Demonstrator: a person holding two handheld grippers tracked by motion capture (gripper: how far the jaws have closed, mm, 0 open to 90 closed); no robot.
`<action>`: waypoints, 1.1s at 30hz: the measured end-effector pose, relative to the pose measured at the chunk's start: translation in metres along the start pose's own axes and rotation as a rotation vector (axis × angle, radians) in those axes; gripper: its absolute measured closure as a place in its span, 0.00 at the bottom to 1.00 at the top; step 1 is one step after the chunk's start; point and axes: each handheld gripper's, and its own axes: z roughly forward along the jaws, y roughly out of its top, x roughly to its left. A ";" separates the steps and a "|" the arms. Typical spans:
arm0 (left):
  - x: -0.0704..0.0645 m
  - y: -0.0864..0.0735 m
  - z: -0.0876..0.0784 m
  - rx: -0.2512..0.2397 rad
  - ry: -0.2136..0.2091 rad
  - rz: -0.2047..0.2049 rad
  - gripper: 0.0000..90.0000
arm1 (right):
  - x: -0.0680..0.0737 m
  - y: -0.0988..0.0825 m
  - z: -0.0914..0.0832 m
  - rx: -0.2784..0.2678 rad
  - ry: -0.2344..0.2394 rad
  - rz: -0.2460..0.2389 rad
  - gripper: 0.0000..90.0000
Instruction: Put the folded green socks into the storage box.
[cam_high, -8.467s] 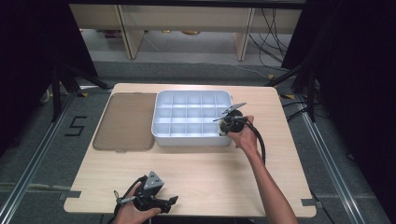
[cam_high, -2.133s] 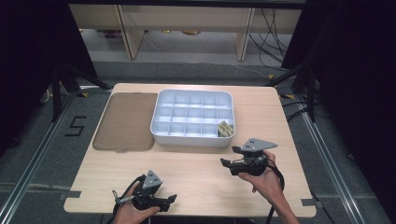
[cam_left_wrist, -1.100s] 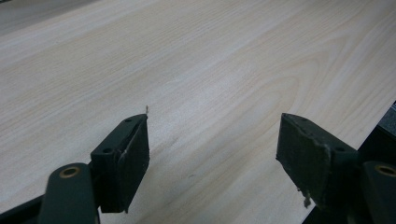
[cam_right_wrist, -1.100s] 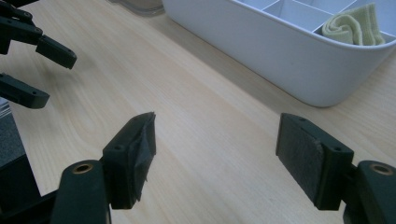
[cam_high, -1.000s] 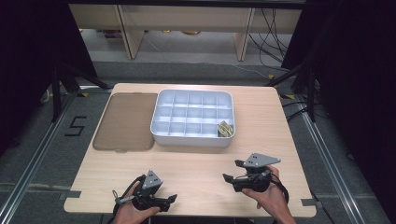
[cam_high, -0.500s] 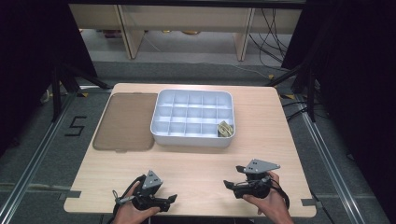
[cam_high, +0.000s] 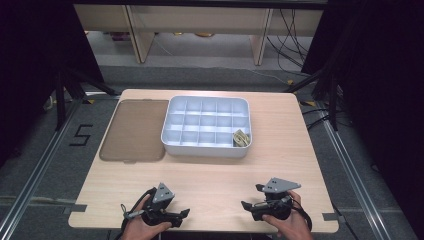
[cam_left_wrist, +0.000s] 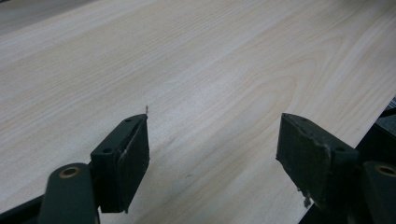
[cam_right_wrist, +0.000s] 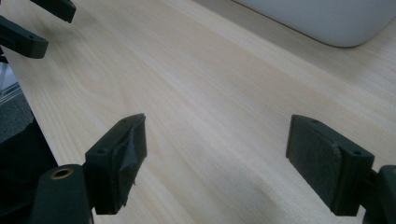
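The person is resting both hands at the near edge of the table (cam_high: 210, 175), a gripper in each. The left gripper (cam_high: 181, 214) is sitting low by the near left corner, jaws standing well apart with only bare wood between them; in the left gripper view its fingers (cam_left_wrist: 126, 158) are hovering just over the tabletop. The right gripper (cam_high: 250, 200) is lying near the near right corner, pointing across toward the other one. Its jaws have just been opening and are now standing wide, nothing between them; in the right gripper view the fingers (cam_right_wrist: 121, 158) are framing plain wood, with the tips of the left gripper's jaws showing at the top left corner. Farther back, the white compartment tray (cam_high: 172, 142) is sitting at the middle of the table, well apart from both grippers, with a small crumpled, tan-coloured item (cam_high: 241, 138) lying in its near right compartment. A flat brown lid (cam_high: 134, 130) is lying just beside the tray on its left.
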 end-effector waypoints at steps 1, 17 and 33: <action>0.000 0.000 0.000 0.000 0.001 -0.001 0.28 | 0.001 -0.001 0.000 0.000 0.005 0.008 0.22; -0.002 0.000 0.000 0.002 -0.013 -0.002 0.28 | 0.011 -0.023 -0.005 0.021 0.019 0.036 0.19; -0.001 0.000 0.000 0.013 -0.015 0.018 0.28 | 0.014 -0.034 -0.011 0.033 0.030 0.017 0.19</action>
